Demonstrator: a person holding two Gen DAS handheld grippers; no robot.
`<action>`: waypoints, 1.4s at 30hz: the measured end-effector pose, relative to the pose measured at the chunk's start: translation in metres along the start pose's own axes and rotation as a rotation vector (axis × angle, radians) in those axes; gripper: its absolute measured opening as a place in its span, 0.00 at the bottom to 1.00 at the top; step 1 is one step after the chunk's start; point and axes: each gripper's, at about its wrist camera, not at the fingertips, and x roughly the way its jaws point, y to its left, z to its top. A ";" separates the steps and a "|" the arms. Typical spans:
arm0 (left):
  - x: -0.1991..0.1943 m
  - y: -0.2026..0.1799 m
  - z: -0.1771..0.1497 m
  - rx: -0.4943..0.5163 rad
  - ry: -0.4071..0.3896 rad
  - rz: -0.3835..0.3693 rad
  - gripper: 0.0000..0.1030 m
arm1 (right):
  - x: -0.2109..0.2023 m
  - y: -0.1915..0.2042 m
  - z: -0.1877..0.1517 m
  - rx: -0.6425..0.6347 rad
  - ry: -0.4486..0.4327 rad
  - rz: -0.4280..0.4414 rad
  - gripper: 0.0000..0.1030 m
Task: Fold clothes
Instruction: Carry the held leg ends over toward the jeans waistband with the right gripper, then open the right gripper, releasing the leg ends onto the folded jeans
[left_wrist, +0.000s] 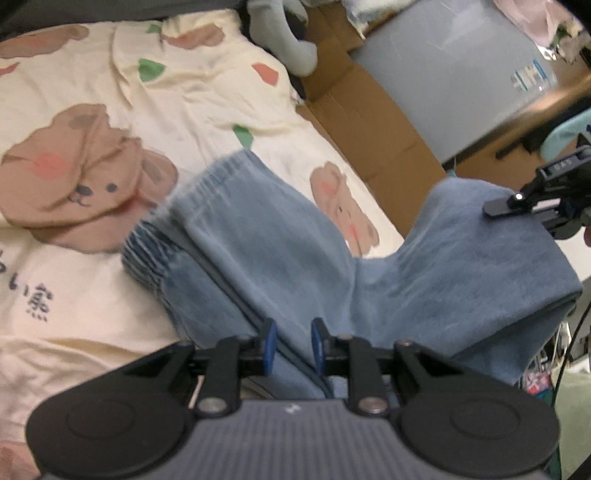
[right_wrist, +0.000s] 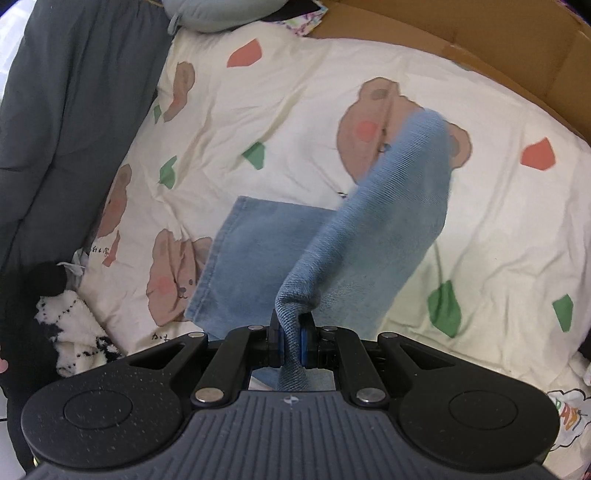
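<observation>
- Item in hand: blue denim trousers (left_wrist: 258, 243), lifted off the bear-print bedsheet (left_wrist: 184, 74). The elastic waistband (left_wrist: 147, 254) hangs toward 9 o'clock in the left wrist view; the far end rises toward 3 o'clock.
- Left gripper (left_wrist: 293, 345): blue pads part-closed with a thick fold and seam of the denim running between them; reads as a grip on the cloth.
- Right gripper (right_wrist: 291, 343): clamped tight on a bunched ridge of denim, seen at 6 o'clock in its own view. The cloth sweeps up toward 1 o'clock, and a flat panel (right_wrist: 251, 258) lies below on the sheet.
- Step, judged: mid-fold carry, garment slung between both tools, one end brought across.
- Next move, judged: both ends need lowering together onto the sheet, edges lined up, cloth kept taut so no crease forms; release only once the layer lies flat.
- Nearby: cardboard (left_wrist: 369, 122) at 1 o'clock; black-and-white socks (right_wrist: 74, 332) at 8 o'clock.
</observation>
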 end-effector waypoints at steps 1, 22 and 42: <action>-0.002 0.001 0.001 -0.007 -0.008 0.002 0.20 | 0.004 0.005 0.003 -0.002 0.003 0.001 0.06; -0.039 0.025 0.028 -0.101 -0.147 0.166 0.20 | 0.139 0.099 0.032 -0.076 0.111 -0.078 0.06; -0.054 0.032 0.059 -0.019 -0.203 0.204 0.28 | 0.104 0.087 0.037 -0.129 0.037 0.065 0.47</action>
